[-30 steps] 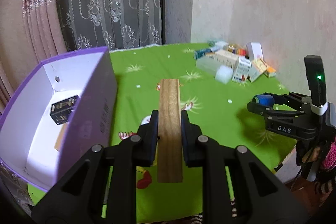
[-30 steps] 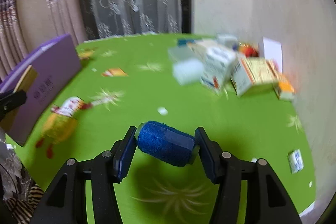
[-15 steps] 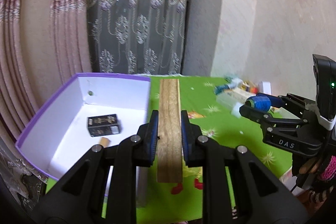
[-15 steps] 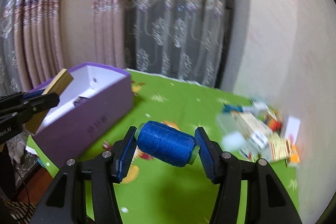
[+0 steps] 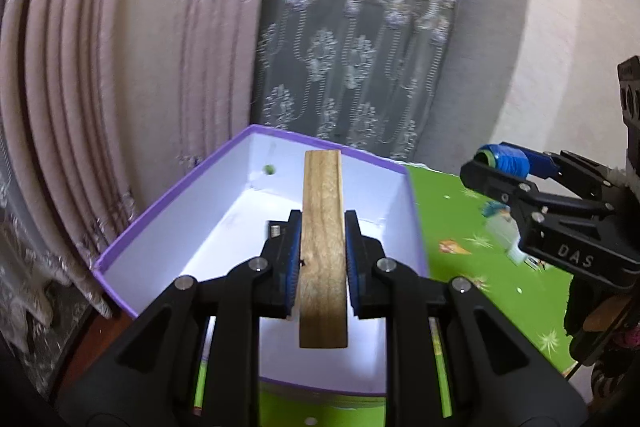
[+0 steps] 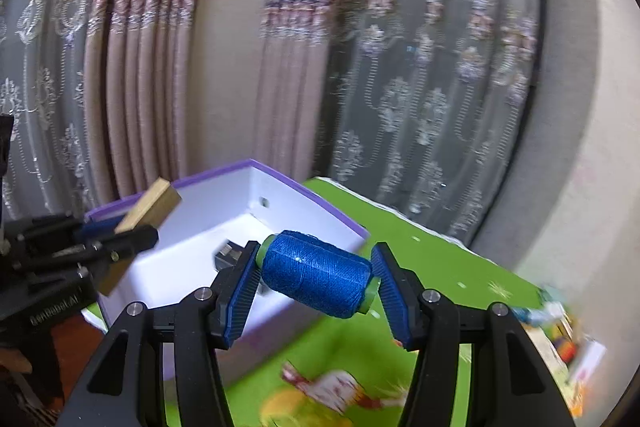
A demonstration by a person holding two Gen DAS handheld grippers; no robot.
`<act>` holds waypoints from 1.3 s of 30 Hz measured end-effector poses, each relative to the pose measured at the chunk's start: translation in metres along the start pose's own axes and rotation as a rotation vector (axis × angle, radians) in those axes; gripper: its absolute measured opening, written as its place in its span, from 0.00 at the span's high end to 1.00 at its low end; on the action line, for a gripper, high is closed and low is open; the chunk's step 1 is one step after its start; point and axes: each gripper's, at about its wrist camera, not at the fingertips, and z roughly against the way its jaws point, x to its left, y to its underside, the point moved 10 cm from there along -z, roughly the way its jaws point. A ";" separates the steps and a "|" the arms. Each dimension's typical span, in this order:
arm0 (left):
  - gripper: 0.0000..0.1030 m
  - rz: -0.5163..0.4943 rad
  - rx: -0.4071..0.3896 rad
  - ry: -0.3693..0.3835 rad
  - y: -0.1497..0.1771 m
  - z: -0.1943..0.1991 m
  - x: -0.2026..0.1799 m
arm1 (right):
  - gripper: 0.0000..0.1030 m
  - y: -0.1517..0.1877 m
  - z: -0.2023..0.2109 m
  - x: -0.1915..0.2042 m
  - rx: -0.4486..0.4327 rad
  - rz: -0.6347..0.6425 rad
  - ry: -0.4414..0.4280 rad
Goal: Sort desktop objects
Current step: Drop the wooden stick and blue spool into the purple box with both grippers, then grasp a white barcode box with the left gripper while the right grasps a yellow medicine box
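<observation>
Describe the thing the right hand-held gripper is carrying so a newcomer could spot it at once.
Start at the purple box with the white inside, at the edge of the green tablecloth. Just in front of it, the right hand-held gripper clamps a blue thread spool by its green ends. Its neighbour, in the left hand-held gripper, is a flat wooden block.

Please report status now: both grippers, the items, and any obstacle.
Left gripper shut on wooden block, over purple box. Right gripper shut on blue thread spool, beside the box. Small dark item already inside; drop path looks open.
</observation>
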 end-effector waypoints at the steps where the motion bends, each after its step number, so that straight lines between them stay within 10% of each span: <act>1: 0.79 0.006 0.000 -0.005 0.001 -0.001 0.004 | 0.46 -0.005 -0.005 0.005 0.002 0.008 -0.006; 7: 0.74 0.065 0.025 -0.026 0.007 -0.013 0.029 | 0.45 -0.024 -0.037 0.026 0.011 -0.011 -0.084; 10: 0.04 0.086 0.028 -0.052 0.011 -0.014 0.036 | 0.23 -0.024 -0.049 0.029 0.038 -0.044 -0.115; 11: 0.01 0.094 0.014 -0.043 0.011 -0.012 0.035 | 0.17 -0.025 -0.050 0.028 0.036 -0.051 -0.111; 27: 0.01 0.019 0.006 -0.025 0.009 -0.009 -0.007 | 0.15 -0.003 -0.017 -0.034 -0.019 -0.197 -0.049; 39: 0.01 -0.173 -0.002 0.125 0.020 -0.001 -0.123 | 0.15 0.095 0.033 -0.136 0.024 -0.369 0.119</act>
